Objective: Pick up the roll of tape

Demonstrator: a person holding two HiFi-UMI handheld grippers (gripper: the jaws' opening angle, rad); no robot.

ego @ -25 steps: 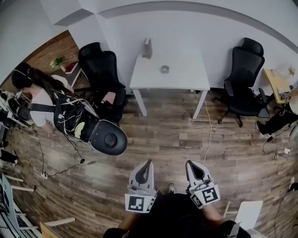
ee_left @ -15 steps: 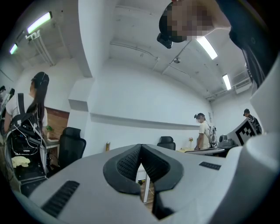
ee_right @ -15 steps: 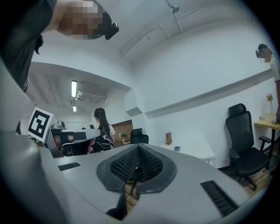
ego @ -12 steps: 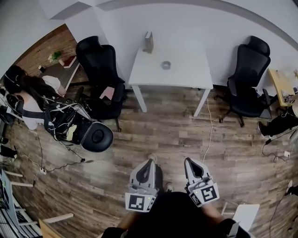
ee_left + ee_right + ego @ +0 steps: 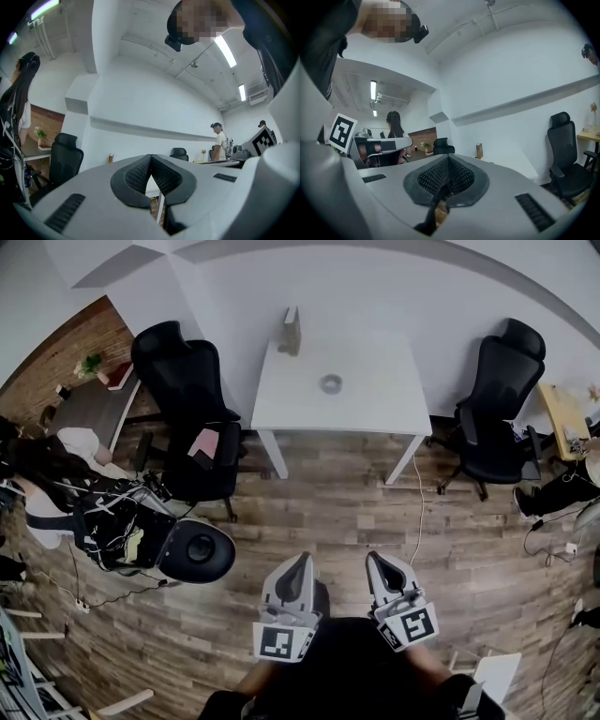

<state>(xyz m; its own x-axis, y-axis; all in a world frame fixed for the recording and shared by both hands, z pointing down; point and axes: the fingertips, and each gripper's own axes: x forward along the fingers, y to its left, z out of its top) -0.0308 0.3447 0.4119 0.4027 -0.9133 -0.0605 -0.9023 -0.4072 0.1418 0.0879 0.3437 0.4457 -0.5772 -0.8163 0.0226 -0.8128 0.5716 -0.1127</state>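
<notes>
And the person is on the move: over the last second the white table (image 5: pixel 380 409) has swelled and slid closer in the head view, the stretch of wooden floor (image 5: pixel 356 507) in front of it is shrinking, and the second person (image 5: pixel 52 479) at the left, wearing a similar rig, has drifted down and off toward the edge of the picture. The roll of tape (image 5: pixel 331 383) sits where it did, flat on the tabletop near the middle. A small upright box (image 5: pixel 292 331) stands well apart from it at the back left corner, and a black chair (image 5: pixel 183 390) flanks the table at each side. The left gripper (image 5: pixel 300 561) and the right gripper (image 5: pixel 374 559) ride forward side by side, level, both aimed at the table and both well short of it. In the left gripper view the dark pads (image 5: pixel 136 174) meet at the tip with nothing between them; in the right gripper view the pads (image 5: pixel 461 177) are pressed together too, empty. So this looks like the approach and nothing more. The gap is closing fast, but the tape remains out of reach, and whichever gripper takes it will likely have to spread its jaws before arriving. The tape cannot be made out in either gripper view.
</notes>
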